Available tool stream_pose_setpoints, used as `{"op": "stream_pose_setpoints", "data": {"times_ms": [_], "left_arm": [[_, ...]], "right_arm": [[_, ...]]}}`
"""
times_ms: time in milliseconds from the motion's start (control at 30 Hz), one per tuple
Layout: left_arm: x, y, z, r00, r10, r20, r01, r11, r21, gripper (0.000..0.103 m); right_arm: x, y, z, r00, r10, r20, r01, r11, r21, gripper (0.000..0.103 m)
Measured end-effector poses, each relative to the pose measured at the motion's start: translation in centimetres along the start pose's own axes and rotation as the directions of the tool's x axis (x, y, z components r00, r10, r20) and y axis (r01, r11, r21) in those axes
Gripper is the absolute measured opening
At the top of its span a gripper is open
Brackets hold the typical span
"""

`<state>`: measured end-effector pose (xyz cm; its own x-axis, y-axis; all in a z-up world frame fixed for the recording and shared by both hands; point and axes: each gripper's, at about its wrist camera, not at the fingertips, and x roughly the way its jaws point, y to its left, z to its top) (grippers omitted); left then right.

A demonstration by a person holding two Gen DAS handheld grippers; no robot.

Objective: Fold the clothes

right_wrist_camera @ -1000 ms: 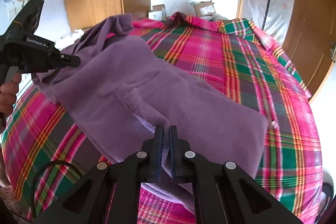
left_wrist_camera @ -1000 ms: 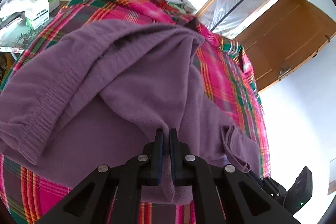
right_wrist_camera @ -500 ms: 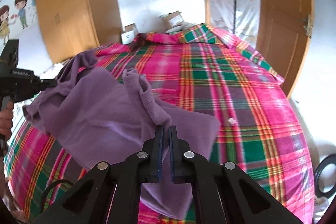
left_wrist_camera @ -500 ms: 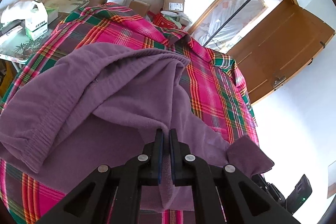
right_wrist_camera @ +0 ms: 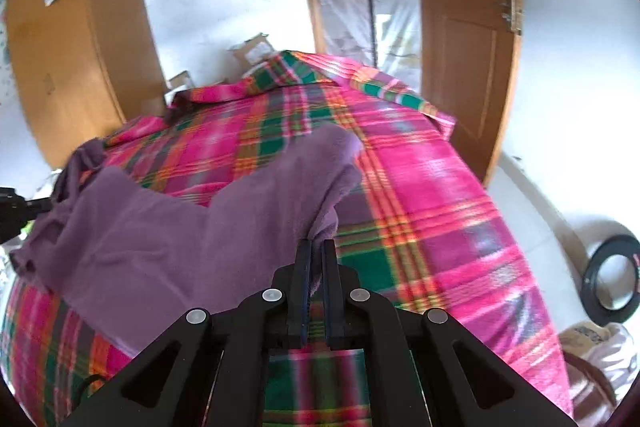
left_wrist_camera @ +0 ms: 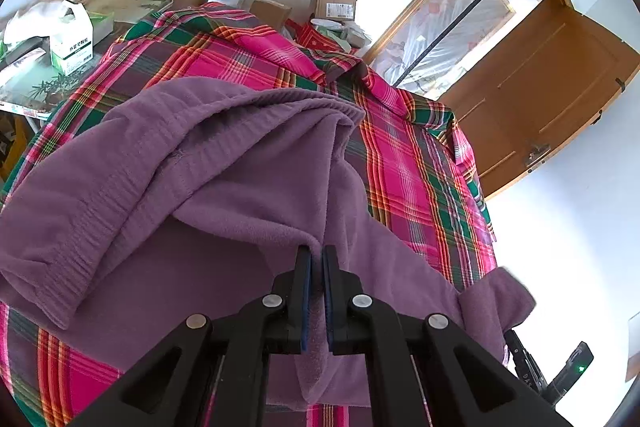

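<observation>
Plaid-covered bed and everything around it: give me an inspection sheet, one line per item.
Surface: bed under a pink, green and orange plaid sheet, rumpled at the far end.
Job's things: purple fleece garment, part lying on the sheet, part lifted, ribbed hem folded over.
Clutter: cardboard boxes beyond the bed; white tissue box on a side table.
Grippers: left gripper and right gripper, fingers both shut on fleece.
Cables: thin black cable on the sheet at lower left.
Surroundings: wooden door, wooden wardrobe, black ring on the floor.
</observation>
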<state>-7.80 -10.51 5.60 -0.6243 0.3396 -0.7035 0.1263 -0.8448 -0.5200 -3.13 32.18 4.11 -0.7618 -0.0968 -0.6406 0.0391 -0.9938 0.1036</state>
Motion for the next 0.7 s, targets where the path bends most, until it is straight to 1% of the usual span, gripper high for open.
{"op": "stream_pose_setpoints", "data": {"times_ms": [300,433,500,600,667,700], "left_arm": [[-0.9,-0.4,1.1,0.999,-0.015,0.037,0.016,1.0,-0.014,0.006],[-1.5,-0.4,1.6,0.997,-0.03,0.066,0.032,0.999,-0.031,0.006],[-1.7,-0.4,1.8,0.997,-0.034,0.075,0.037,0.999,-0.039,0.006],[-1.8,-0.5,1.8,0.996,-0.041,0.077,0.044,0.998,-0.044,0.006],[-1.9,-0.6,1.9,0.996,-0.043,0.081,0.046,0.998,-0.044,0.006],[-2.0,-0.7,2.0,0.995,-0.044,0.084,0.048,0.998,-0.044,0.006]], "right_arm": [[0.3,-1.7,-1.0,0.997,-0.067,-0.044,0.068,0.997,0.025,0.005],[-0.2,-2.5,-1.3,0.992,-0.121,-0.033,0.122,0.992,0.028,0.005],[-0.5,-3.0,-1.4,0.991,-0.128,-0.037,0.129,0.991,0.039,0.005],[-0.7,-3.2,-1.5,0.994,-0.101,-0.047,0.103,0.993,0.051,0.005],[-1.2,-2.7,-1.4,0.997,-0.076,-0.032,0.077,0.996,0.04,0.006],[-1.6,-2.1,-1.3,0.999,-0.049,-0.019,0.049,0.998,0.029,0.007]]}}
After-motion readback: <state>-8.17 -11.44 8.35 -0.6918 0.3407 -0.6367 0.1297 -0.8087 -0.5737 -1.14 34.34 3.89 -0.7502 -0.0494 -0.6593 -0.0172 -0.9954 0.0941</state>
